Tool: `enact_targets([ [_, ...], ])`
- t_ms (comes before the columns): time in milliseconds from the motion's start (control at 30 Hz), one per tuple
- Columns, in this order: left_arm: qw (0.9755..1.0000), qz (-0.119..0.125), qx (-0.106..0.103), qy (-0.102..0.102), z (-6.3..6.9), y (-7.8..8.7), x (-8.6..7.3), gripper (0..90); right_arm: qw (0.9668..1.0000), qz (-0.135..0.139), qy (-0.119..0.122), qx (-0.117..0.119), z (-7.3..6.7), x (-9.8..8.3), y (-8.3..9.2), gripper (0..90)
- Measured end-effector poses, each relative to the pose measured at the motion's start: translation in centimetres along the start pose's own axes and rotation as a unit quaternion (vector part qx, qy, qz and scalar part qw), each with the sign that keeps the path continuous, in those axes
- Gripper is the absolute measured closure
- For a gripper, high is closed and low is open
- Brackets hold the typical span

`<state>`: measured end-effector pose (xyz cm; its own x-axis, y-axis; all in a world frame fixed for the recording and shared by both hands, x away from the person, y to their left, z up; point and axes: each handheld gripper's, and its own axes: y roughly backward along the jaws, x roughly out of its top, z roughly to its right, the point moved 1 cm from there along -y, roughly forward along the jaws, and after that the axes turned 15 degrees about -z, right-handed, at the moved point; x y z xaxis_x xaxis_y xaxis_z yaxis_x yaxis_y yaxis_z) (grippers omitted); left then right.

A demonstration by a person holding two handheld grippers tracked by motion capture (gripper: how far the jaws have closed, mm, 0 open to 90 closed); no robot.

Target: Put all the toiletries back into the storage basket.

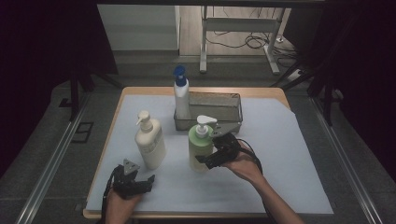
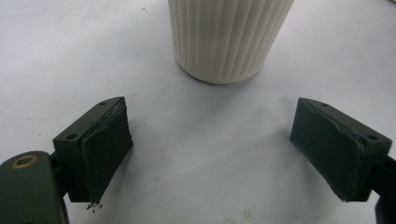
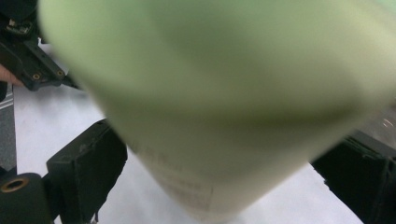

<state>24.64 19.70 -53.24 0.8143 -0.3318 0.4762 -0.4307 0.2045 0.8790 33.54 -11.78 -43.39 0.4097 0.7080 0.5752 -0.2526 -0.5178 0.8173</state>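
Right tongs (image 1: 211,156) wide open around green pump bottle (image 1: 200,148), pads not pressing; left tongs (image 1: 140,179) open, empty, near cream bottle (image 1: 150,142) on counter (image 1: 289,154).

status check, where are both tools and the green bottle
Left tool open, idle short of cream bottle. Right tool open around green bottle, grip unconfirmed. Metal tray just behind.

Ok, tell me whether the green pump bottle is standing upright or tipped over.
Upright. The green pump bottle stands on its base on the white sheet, white pump head on top, with the right gripper around its lower body.
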Motion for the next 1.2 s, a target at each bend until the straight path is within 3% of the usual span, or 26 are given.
enact_targets([
  [233,1.0000,-0.001,0.000,-0.001,0.0,0.0,0.0,11.8,1.0000,0.002,-0.003,0.002,-0.1,0.6,-0.9,8.7],
  [700,1.0000,0.000,0.000,0.000,0.0,0.0,0.0,11.8,0.9996,0.005,-0.010,-0.024,-0.5,0.8,-1.3,12.3],
  [1200,1.0000,0.000,0.000,0.000,0.0,0.0,0.0,11.8,0.9987,0.002,-0.024,-0.046,-0.1,2.2,1.5,12.5],
])
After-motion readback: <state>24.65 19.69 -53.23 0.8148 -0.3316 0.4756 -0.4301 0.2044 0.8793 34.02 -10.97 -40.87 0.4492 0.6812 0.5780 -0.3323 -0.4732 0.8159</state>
